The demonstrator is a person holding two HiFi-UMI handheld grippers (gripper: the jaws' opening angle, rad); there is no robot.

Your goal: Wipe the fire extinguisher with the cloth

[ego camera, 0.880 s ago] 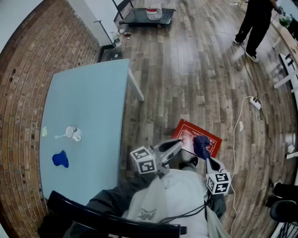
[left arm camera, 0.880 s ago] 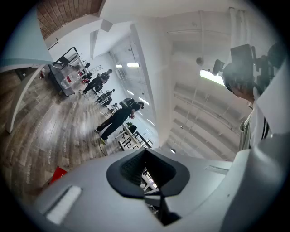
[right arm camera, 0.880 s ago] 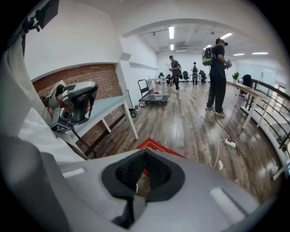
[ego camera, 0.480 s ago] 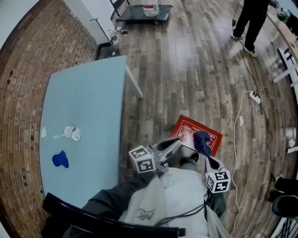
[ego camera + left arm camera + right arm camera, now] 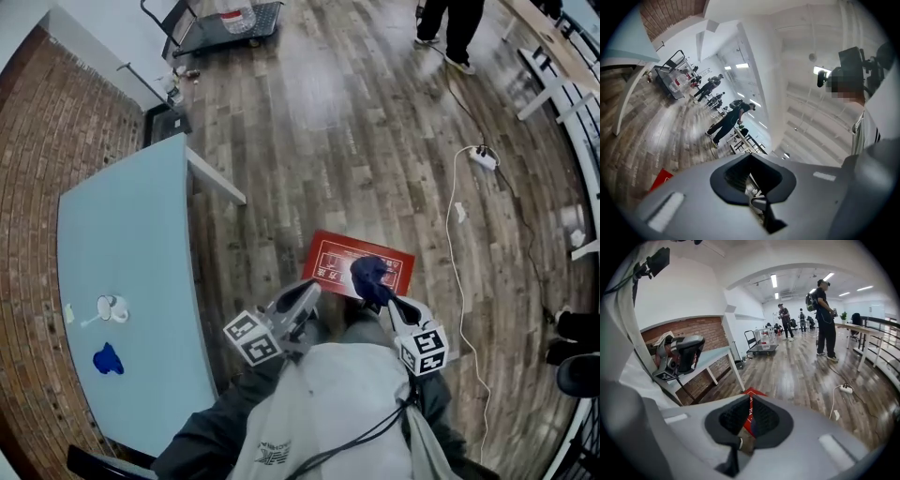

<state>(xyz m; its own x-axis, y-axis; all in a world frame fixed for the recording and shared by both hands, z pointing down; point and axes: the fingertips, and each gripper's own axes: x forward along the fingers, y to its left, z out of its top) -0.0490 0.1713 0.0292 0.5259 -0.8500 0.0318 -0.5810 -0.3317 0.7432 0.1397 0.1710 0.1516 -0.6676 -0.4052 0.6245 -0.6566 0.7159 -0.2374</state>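
Observation:
In the head view my right gripper [image 5: 382, 294] is shut on a bunched dark blue cloth [image 5: 369, 274], which hangs over a flat red panel with white print [image 5: 328, 255] lying on the wood floor. My left gripper [image 5: 307, 291] is just left of the panel's near edge, jaws together with nothing in them. In the right gripper view the right gripper [image 5: 750, 400] shows its pads closed, with the red panel [image 5: 748, 392] beyond them. The left gripper view has the left gripper [image 5: 750, 157] pointing level across the room, the red panel [image 5: 661, 178] low at the left. No extinguisher cylinder shows.
A pale blue table [image 5: 141, 244] stands to my left, bearing a second blue cloth [image 5: 108, 358] and a white cup [image 5: 112, 307]. A white power strip [image 5: 485, 157] and its cable lie on the floor to the right. A person [image 5: 455, 23] and a cart [image 5: 225, 23] are far off.
The head view has swung, so the table and floor slide left and down. Both grippers stay at the red panel, and the cloth stays in the right one.

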